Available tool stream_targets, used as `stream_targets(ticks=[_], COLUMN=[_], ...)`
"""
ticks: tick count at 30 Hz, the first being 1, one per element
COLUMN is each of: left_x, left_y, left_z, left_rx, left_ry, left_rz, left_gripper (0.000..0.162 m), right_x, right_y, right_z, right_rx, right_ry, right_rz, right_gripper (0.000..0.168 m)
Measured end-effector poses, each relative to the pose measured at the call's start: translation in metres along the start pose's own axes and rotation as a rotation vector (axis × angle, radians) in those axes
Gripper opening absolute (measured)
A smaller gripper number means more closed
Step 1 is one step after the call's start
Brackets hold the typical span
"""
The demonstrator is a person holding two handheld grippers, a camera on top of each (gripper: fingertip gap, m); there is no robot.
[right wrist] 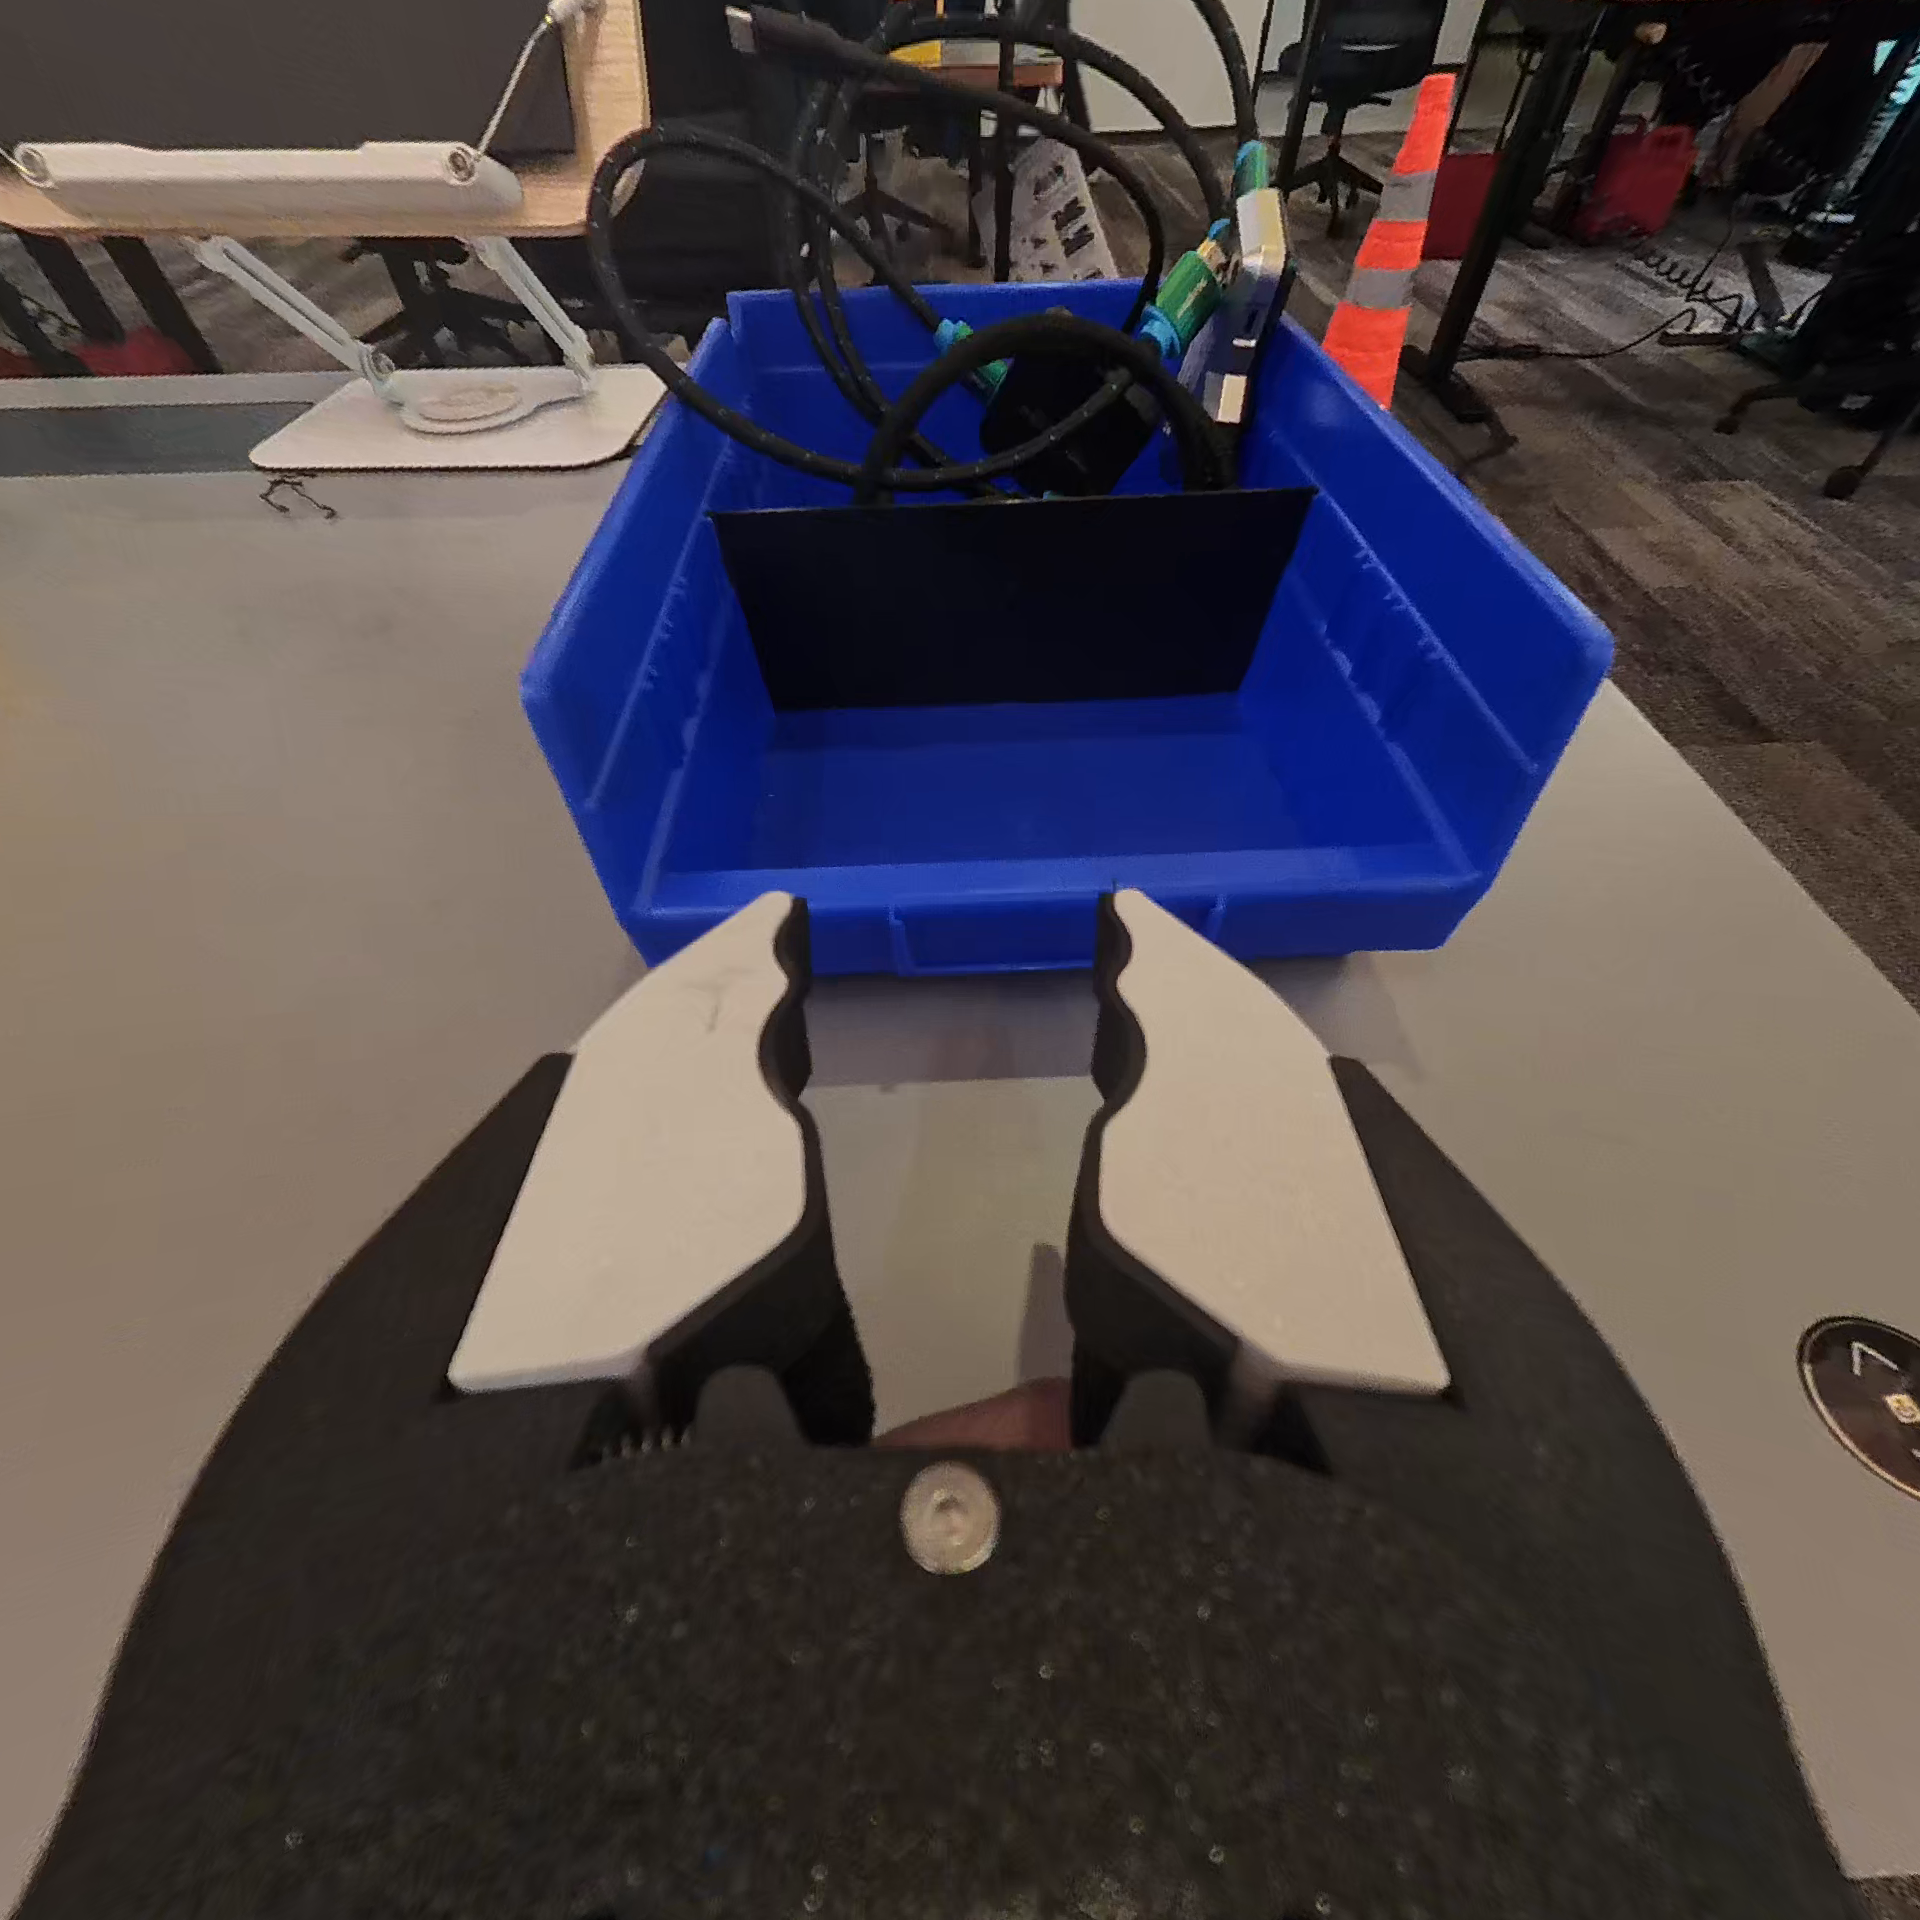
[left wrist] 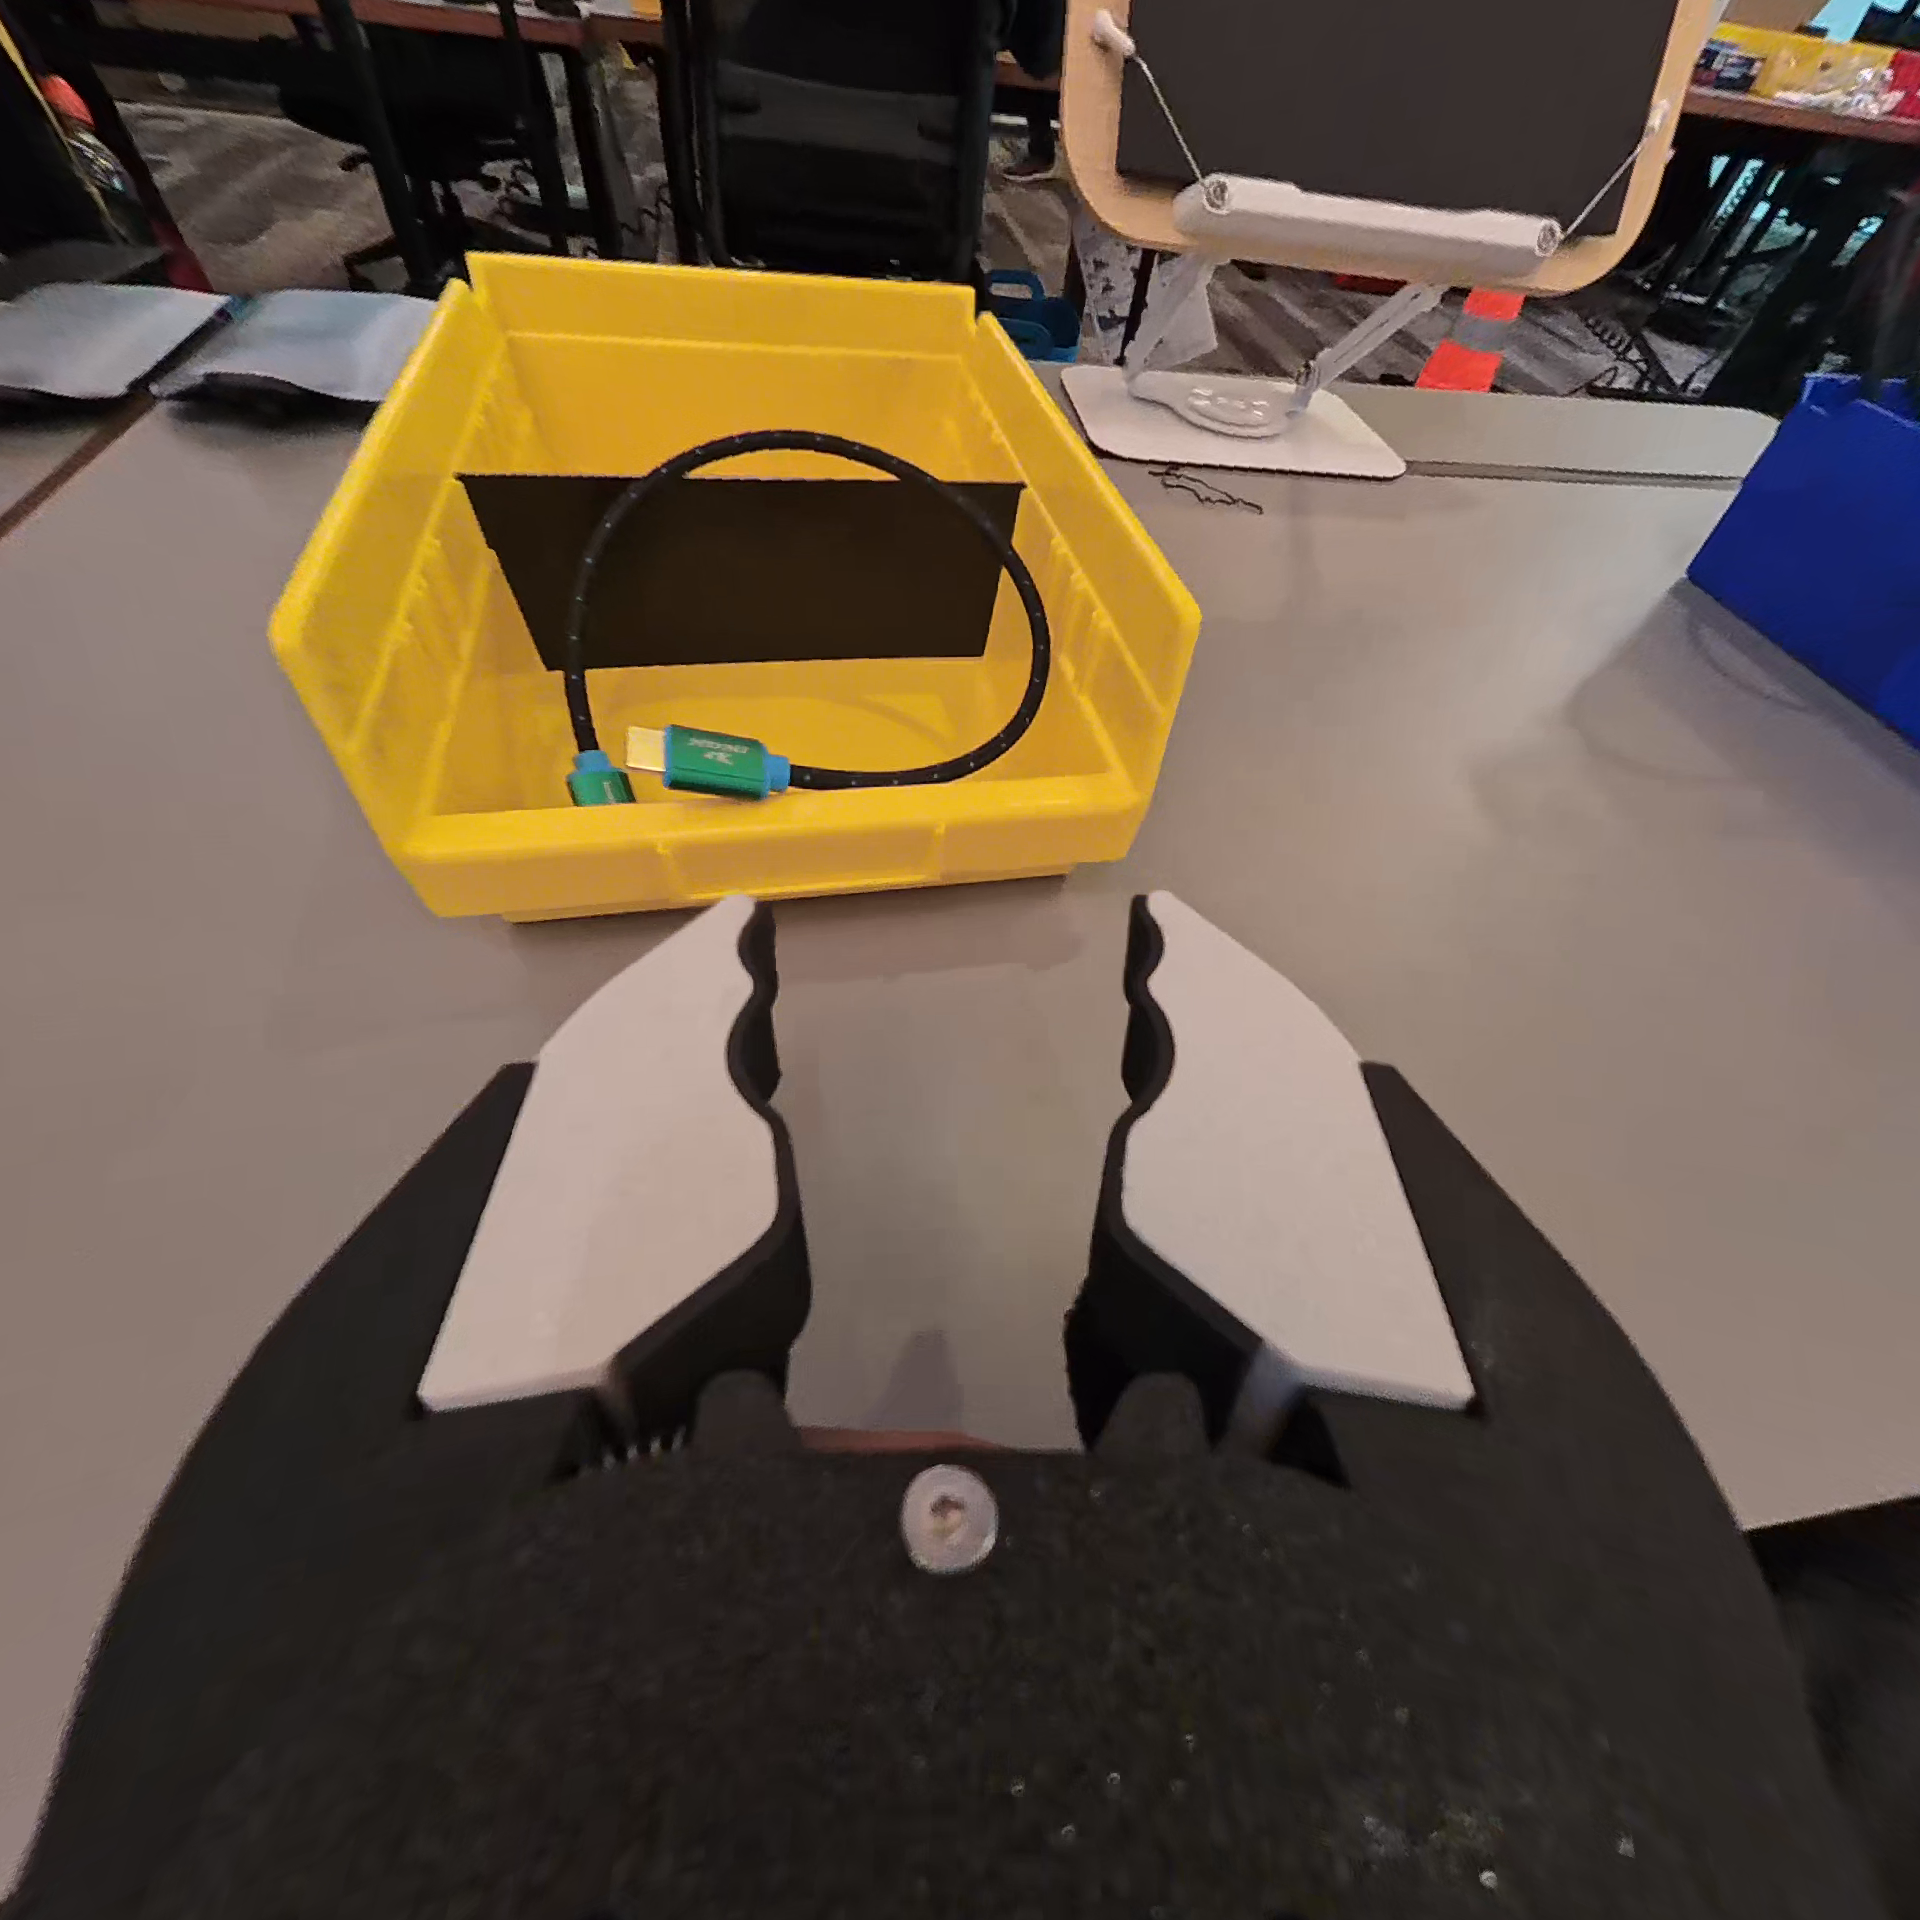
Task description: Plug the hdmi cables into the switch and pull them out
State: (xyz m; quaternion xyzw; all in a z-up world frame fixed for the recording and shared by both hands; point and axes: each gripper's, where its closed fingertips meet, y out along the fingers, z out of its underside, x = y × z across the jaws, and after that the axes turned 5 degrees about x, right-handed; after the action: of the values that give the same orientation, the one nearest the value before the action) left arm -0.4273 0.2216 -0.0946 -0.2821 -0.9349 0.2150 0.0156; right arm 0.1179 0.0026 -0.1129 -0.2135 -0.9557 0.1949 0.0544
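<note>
A black braided HDMI cable (left wrist: 1023,613) with green plugs (left wrist: 717,764) lies coiled in the front compartment of a yellow bin (left wrist: 769,857). My left gripper (left wrist: 951,920) is open and empty, just in front of that bin. A blue bin (right wrist: 1039,914) holds a tangle of black cables (right wrist: 997,353) with green plugs (right wrist: 1190,291) and a silver-grey switch (right wrist: 1252,281) leaning in its back compartment, behind a black divider (right wrist: 1008,597). Its front compartment is empty. My right gripper (right wrist: 951,914) is open and empty, just in front of the blue bin.
A white stand (left wrist: 1236,416) holding a wood-framed dark screen stands at the back of the grey table (left wrist: 1455,831). The blue bin's corner shows at the right in the left wrist view (left wrist: 1818,561). An orange cone (right wrist: 1397,239) stands on the floor beyond the table's right edge. About 60 cm separates my left fingertips from my right.
</note>
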Motion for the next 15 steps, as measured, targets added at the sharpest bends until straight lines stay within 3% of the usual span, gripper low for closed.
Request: stream_targets(ticks=[15], left_x=[0.0], left_y=[0.002], left_z=[0.004], left_rx=[0.025], left_ry=[-0.038], left_rz=[0.027], left_gripper=[0.064], right_x=[-0.012], right_y=[0.006], right_z=[0.001], right_rx=[0.008], right_ry=[-0.021], right_rz=[0.039], right_gripper=[0.052])
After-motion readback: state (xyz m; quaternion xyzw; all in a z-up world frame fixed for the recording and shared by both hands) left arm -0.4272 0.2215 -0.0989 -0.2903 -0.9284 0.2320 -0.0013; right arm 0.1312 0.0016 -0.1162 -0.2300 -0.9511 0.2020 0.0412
